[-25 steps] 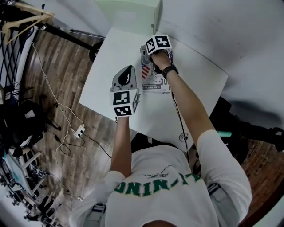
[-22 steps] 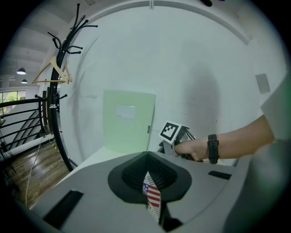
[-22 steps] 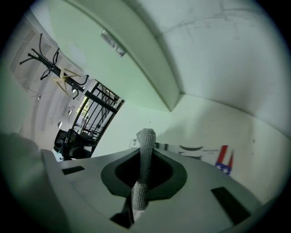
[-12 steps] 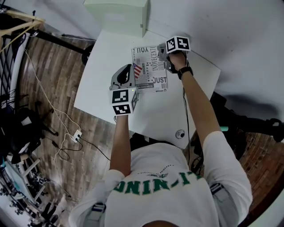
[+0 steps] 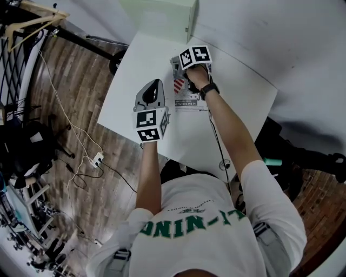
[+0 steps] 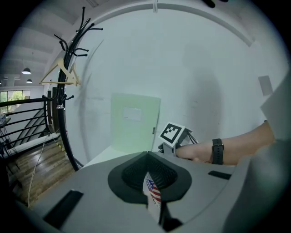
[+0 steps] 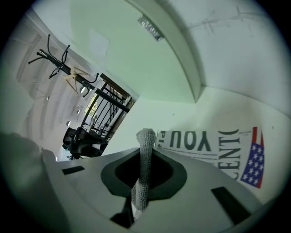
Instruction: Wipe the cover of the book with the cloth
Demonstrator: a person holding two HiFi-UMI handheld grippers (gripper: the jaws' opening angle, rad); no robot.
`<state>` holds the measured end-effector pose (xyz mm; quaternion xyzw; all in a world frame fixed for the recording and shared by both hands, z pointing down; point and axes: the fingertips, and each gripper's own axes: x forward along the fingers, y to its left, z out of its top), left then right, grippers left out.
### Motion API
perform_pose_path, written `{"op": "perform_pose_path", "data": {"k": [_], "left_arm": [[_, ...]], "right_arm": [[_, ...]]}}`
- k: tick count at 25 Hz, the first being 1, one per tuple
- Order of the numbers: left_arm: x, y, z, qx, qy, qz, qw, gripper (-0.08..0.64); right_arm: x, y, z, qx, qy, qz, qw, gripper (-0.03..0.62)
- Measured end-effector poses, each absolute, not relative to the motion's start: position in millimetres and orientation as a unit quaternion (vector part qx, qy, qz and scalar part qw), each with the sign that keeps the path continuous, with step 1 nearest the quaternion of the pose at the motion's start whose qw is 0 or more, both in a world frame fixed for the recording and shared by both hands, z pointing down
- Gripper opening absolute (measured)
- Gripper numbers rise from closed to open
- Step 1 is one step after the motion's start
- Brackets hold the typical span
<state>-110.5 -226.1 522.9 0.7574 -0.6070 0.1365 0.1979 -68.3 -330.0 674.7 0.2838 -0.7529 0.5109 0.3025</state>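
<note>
The book [image 5: 190, 97], with a printed cover and a US flag, lies on the white table [image 5: 130, 86]. My left gripper [image 5: 155, 86] stands at the book's left edge, shut on the flag corner of the book [image 6: 153, 196]. My right gripper [image 5: 180, 67] is over the book's far end, shut on a grey knitted cloth [image 7: 145, 154] that stands up between the jaws. In the right gripper view the cover [image 7: 213, 145] lies just ahead of that gripper [image 7: 140, 182]. The left gripper [image 6: 150, 182] view shows the right hand and its marker cube beyond.
A pale green box [image 5: 162, 16] stands at the table's far edge against the white wall. A small round fitting [image 5: 224, 166] sits near the front right of the table. A coat rack [image 6: 68, 68] and floor cables [image 5: 89, 159] are to the left.
My right gripper has swept with the cloth from the book's far right corner back to its far left end. The left gripper has kept its place at the book's left edge.
</note>
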Motion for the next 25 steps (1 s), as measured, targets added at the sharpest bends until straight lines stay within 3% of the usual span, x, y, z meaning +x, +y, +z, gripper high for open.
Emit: {"op": "perform_pose_path", "data": {"k": [7,17,25], "left_arm": [[-113.3,-222.3,517.8,0.757,-0.608,0.135,0.195,0.012],[-70.6,-227.5,520.2,0.783,-0.574,0.129,0.201,0.012],[-80.9,-222.0,519.4,0.777,-0.581,0.133,0.2,0.012]], "right_arm": [[-59.8,-321.8,691.5,0.3,-0.74,0.516,0.311,0.031],[71.9,-341.1,687.0,0.388,-0.695,0.539,0.275,0.031],[38.8,-334.6,682.7,0.372,-0.704,0.537,0.279,0.031]]}}
